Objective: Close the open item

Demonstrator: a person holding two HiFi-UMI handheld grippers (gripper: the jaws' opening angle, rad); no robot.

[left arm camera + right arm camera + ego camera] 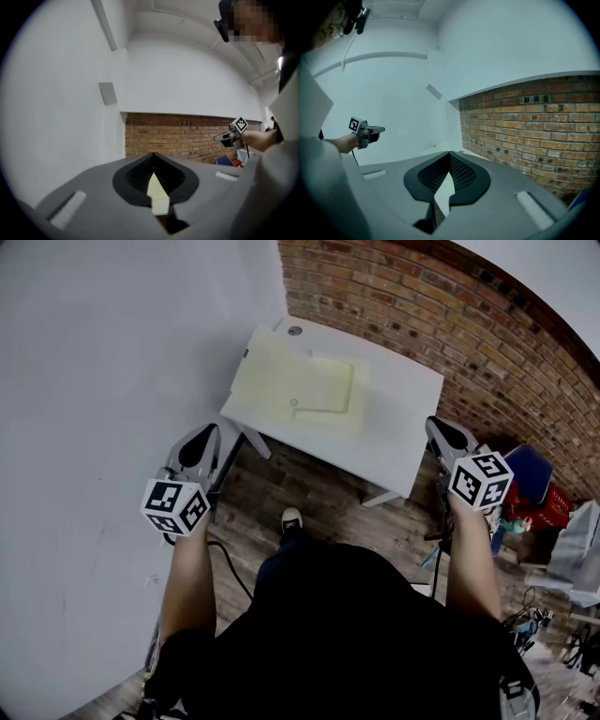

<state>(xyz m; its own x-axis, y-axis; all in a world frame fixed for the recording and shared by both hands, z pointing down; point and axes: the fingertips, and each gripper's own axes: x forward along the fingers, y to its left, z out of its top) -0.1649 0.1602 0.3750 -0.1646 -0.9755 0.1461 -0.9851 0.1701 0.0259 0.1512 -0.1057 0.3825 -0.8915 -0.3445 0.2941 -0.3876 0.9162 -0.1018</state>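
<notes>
A pale yellow flat item [298, 386], which looks like an open folder, lies spread on a small white table [403, 427] ahead of me. My left gripper [202, 439] hangs short of the table's left corner, with its jaws meeting at the tips and nothing between them. My right gripper [444, 433] is held off the table's right corner, also shut and empty. In the left gripper view the shut left gripper [153, 157] points at the walls, and the right gripper [233, 135] shows at the right. In the right gripper view the right gripper [450, 154] is shut, and the left gripper [366, 131] shows at the left.
A white wall [112, 352] runs along the left and a brick wall [450, 315] stands behind the table. The floor is dark wood [309, 493]. A blue object [528, 474], a red one [544, 507] and cables clutter the right side. My shoe [292, 519] is near the table.
</notes>
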